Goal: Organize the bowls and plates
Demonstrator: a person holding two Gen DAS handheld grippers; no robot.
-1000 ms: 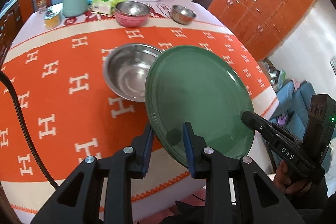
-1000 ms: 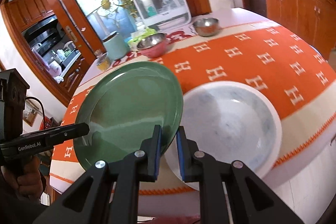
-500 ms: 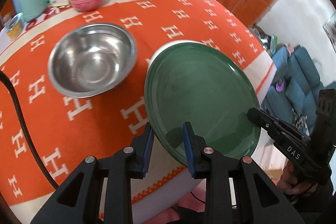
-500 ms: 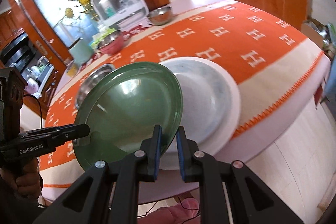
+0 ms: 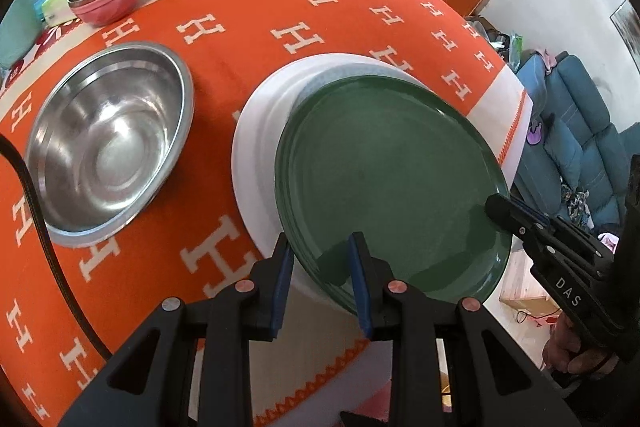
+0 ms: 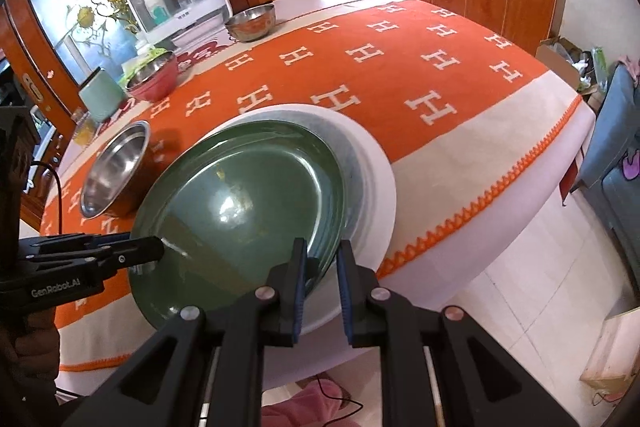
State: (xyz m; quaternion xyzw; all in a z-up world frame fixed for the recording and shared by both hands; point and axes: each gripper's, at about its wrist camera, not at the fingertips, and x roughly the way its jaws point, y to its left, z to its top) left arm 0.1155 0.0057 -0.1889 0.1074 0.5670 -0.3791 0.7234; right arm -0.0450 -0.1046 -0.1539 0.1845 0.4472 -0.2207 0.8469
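Above orange tablecloth [image 5: 248, 39] and white plate [image 5: 260, 131], both hand-held grippers [image 5: 320, 267] [image 6: 322, 267] clamp green plate [image 5: 392, 179].

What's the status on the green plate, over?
Left claw and right claw both shut on green plate. Plate tilted over white plate, near edge raised. Steel bowl alongside, clear of path.

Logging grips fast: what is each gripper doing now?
Left gripper: shut on the round green plate.
Right gripper: shut on that plate.

green plate [image 6: 240, 195] clamped by right gripper [image 6: 322, 267] and left gripper [image 6: 158, 251], over white plate [image 6: 376, 179]
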